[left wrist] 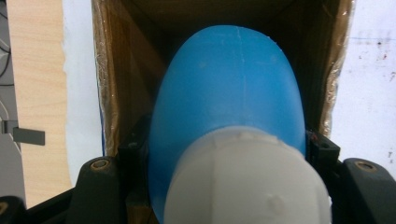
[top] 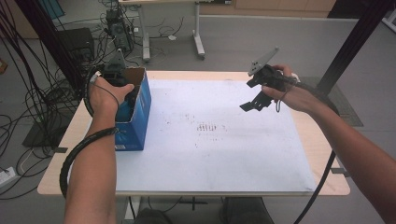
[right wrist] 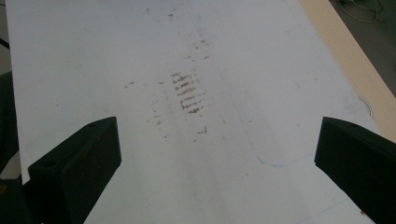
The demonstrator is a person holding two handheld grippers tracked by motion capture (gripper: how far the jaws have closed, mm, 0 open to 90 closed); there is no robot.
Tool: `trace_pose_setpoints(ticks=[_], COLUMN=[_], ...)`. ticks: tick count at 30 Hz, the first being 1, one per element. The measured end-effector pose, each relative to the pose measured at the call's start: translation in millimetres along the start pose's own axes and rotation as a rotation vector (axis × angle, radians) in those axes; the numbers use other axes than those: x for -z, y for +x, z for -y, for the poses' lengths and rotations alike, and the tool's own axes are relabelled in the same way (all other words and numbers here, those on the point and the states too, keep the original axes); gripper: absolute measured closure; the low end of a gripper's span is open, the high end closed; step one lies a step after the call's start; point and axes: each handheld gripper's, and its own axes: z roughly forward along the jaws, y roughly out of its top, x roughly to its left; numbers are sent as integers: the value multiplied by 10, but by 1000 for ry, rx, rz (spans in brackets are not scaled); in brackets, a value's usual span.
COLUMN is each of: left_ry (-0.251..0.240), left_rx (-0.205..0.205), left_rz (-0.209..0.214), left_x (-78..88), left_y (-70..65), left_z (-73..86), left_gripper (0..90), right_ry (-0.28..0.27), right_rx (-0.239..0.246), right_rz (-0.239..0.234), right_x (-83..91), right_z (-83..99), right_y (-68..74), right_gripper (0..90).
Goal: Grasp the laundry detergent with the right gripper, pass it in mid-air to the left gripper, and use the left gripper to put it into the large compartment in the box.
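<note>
Setting: a wooden table [top: 322, 154] covered by a white sheet [top: 224, 149], seen from above; grey floor and cables fill the upper part of the frame.
Left gripper [top: 122, 93]: at the upper left of the high view, held in the person's left hand [top: 105, 95], pointing down into the open top of a box.
Left gripper's hold: its two black jaws are closed on a blue bottle [left wrist: 229, 107], one pad pressed to each side, just below the white cap [left wrist: 247, 182].
Blue bottle: in the left gripper view it sits at centre frame, cap nearest the camera, its body reaching down inside the box.
Box [top: 139, 116]: blue outside, brown cardboard inside, standing on the left side of the white sheet.
Right gripper [top: 254, 103]: at the upper right of the high view, held in the person's right hand [top: 294, 93] above the sheet, well apart from the box.
Right gripper's jaws: spread wide with nothing between them; in the right gripper view they frame bare sheet.
Marks [right wrist: 187, 93]: reddish-brown smudges at the centre of the sheet.
</note>
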Motion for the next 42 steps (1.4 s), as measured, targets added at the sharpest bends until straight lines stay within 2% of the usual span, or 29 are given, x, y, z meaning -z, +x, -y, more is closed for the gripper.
trace_pose_setpoints(ticks=[12, 13, 21, 42], left_ry=[21, 5, 5, 2], left_rx=[-7, -4, 4, 2], left_rz=[7, 9, 25, 24], left_x=[-182, -177, -183, -187], left_y=[5, 11, 52, 52], left_z=[49, 55, 85, 91], left_gripper=[369, 368, 368, 368], right_ry=[0, 3, 1, 3], right_rx=[-5, -5, -6, -13], right_rz=[-3, -3, 0, 9], right_x=[-28, -30, -42, -9], right_z=[21, 23, 13, 47], right_y=[-4, -5, -16, -30], right_gripper=[4, 4, 4, 3])
